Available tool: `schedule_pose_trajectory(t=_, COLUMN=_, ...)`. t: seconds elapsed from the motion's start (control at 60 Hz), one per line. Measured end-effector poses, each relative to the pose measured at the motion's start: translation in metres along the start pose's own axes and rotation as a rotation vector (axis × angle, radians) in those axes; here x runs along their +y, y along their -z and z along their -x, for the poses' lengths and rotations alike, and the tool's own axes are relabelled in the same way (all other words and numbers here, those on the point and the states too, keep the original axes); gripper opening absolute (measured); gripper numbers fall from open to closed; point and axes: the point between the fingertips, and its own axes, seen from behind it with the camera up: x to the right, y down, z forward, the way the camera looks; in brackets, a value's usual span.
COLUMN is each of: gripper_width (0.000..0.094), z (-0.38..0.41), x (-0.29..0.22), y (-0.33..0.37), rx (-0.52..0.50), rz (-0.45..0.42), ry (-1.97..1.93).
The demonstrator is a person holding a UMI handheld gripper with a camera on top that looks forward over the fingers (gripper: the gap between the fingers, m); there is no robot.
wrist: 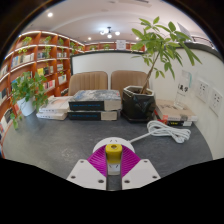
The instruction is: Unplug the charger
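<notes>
My gripper (113, 160) is shut on a small charger piece (113, 152) with a yellow top and a pale body; both magenta pads press on its sides. It is held just above the grey table (60, 140). A white round part (113, 142) shows just behind the fingers. A white cable (158, 128) runs from there to the right, towards a white power strip (176, 120) lying near the wall. Wall sockets (205, 93) sit on the white wall above the strip.
A potted tree in a black pot (139, 103) stands beyond the fingers, to the right. A stack of books (95, 101) lies at the middle back, and more books (52, 108) beside a leafy plant (28, 90) on the left. Bookshelves (40, 60) and chairs stand behind.
</notes>
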Motion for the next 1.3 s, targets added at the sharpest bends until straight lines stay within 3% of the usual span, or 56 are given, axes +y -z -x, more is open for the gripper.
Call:
schedule_pose_trajectory(t=0.15, gripper_width=0.0078, z=0.003, x=-0.003, y=0.001, rx=-0.049, rz=0.084, ry=-0.027)
schedule_pose_trajectory(t=0.183, gripper_width=0.0077, z=-0.005, x=-0.043, y=0.010, rx=-0.072, rz=0.014, ry=-0.062)
schedule_pose_trajectory(t=0.283, gripper_width=0.0077, z=-0.070, x=-0.188, y=0.070, rx=0.008, rz=-0.277, ry=-0.041)
schedule_pose_trajectory(t=0.35, gripper_width=0.0075, z=-0.115, x=-0.246, y=0.107, rx=0.035, rz=-0.358, ry=-0.076)
schedule_pose_trajectory(t=0.4, gripper_width=0.0075, z=-0.125, x=-0.249, y=0.118, rx=0.050, rz=-0.377, ry=-0.104)
schedule_pose_trajectory(t=0.483, gripper_width=0.0075, z=-0.160, x=-0.222, y=0.110, rx=0.096, rz=-0.323, ry=-0.099)
schedule_pose_trajectory(t=0.617, gripper_width=0.0075, z=-0.169, x=-0.125, y=0.059, rx=0.084, rz=-0.123, ry=-0.114)
schedule_pose_trajectory(t=0.75, gripper_width=0.0075, z=-0.169, x=-0.053, y=0.023, rx=0.079, rz=0.004, ry=-0.102)
schedule_pose_trajectory(t=1.067, gripper_width=0.0080, z=-0.173, x=0.022, y=-0.012, rx=0.075, rz=0.147, ry=-0.172)
schedule_pose_trajectory(t=1.167, gripper_width=0.0089, z=-0.174, x=0.019, y=-0.014, rx=0.081, rz=0.138, ry=-0.167)
schedule_pose_trajectory(t=1.3, gripper_width=0.0222, z=-0.168, x=0.019, y=-0.014, rx=0.068, rz=0.162, ry=-0.188)
